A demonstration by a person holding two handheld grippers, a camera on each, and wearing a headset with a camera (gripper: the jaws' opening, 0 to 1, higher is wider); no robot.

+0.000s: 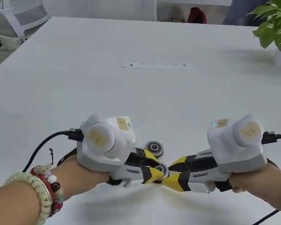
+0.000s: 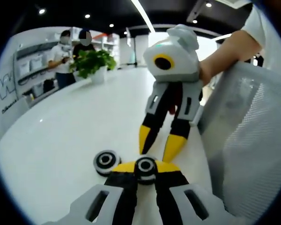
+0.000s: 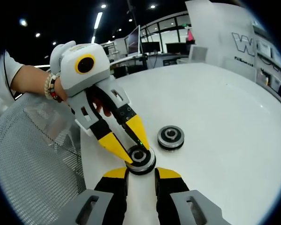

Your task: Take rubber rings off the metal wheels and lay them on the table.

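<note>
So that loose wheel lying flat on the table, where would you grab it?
By its outer rim, jaws on opposite sides, coming down from above. The loose wheel lies flat on the table with its round edge clear, so any angle should probably work. The right gripper is open for it; the left gripper holds the other wheel.

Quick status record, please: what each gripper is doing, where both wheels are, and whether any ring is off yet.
left gripper: shut on the held wheel
right gripper: open, tips at the held wheel from the opposite side
held wheel: on or just above the table; cannot tell which
second wheel: flat on the table just beyond the grippers, untouched
rings: dark outer band on both wheels; seemingly none off yet
other: power strip farther back on the table
</note>
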